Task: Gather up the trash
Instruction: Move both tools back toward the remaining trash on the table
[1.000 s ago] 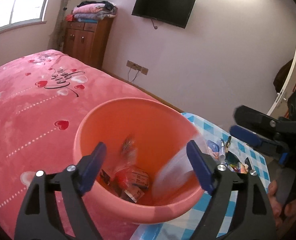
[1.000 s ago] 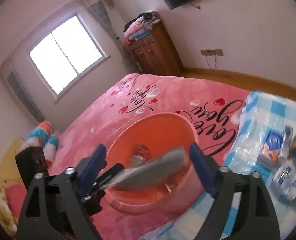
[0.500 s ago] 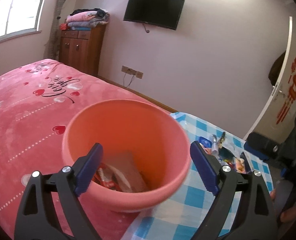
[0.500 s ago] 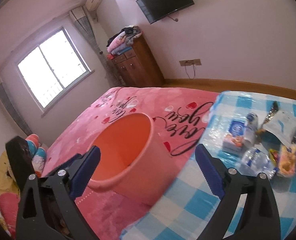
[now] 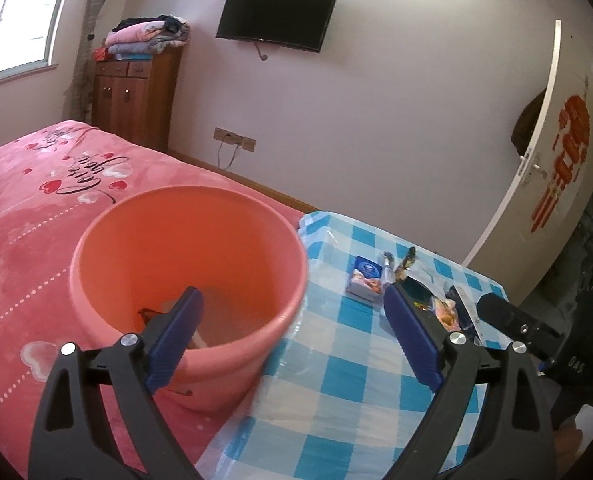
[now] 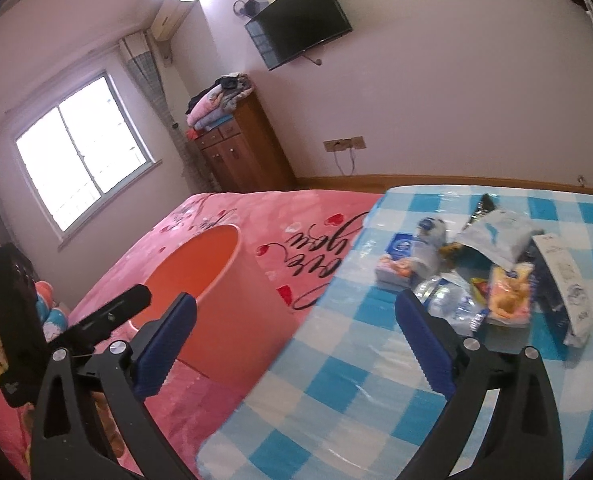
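1. Since the earlier frames, both wrist views have been swung away from the bucket toward the checked cloth, and the pale sheet once seen between the tongs is no longer between them; the jaws of both tools have just been opening, with nothing between them.
2. Both the left gripper and the right gripper are seen spread wide and empty.
3. Part of the task can be judged done: some rubbish is already lying at the bottom of the bucket, though what it is cannot be made out clearly past the left jaw.
4. Much is judged left: a heap of trash is still spread on the cloth, at about one o'clock from the right gripper and well apart from the bucket, which stands at about ten o'clock on the pink bedspread.
5. In the heap, a crushed clear bottle, a small blue-and-white packet, a grey pouch and a yellow snack wrapper are seen, crumpled, light-looking and touching one another.
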`<state>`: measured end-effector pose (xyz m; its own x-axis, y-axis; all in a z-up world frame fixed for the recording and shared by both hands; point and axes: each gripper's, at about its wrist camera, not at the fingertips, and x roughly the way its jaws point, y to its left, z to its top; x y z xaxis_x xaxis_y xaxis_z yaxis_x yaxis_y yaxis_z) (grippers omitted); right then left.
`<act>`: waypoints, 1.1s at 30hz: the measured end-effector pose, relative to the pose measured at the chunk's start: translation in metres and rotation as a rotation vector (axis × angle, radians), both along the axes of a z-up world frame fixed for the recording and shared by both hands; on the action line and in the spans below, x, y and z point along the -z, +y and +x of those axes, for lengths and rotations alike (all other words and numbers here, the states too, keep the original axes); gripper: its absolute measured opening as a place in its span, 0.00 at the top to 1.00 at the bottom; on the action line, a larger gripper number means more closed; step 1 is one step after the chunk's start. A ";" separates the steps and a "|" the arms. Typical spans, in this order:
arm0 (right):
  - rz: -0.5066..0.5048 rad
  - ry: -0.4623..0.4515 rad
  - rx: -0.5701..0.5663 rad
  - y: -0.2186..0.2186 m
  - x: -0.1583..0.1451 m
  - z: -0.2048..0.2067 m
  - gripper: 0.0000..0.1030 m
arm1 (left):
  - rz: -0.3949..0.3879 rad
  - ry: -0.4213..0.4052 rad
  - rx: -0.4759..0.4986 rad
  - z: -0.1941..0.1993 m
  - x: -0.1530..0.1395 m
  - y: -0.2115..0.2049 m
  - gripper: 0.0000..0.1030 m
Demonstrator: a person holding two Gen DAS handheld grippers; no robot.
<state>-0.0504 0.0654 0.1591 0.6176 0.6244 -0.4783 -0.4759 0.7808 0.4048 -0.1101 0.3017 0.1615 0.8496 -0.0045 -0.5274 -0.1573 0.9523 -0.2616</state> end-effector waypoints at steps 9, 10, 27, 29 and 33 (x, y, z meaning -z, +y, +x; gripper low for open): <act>-0.032 -0.001 0.060 -0.037 0.018 -0.015 0.05 | 0.024 0.012 0.050 0.003 0.006 -0.033 0.10; -0.034 -0.003 0.067 -0.040 0.019 -0.015 0.05 | 0.025 0.014 0.056 0.004 0.007 -0.036 0.11; -0.028 0.010 0.190 -0.104 0.043 -0.018 0.05 | 0.069 0.064 0.160 0.023 0.029 -0.100 0.10; -0.018 0.026 0.200 -0.113 0.048 -0.016 0.05 | 0.080 0.072 0.169 0.026 0.031 -0.107 0.10; -0.014 0.044 0.225 -0.129 0.056 -0.014 0.05 | 0.103 0.083 0.184 0.034 0.034 -0.120 0.10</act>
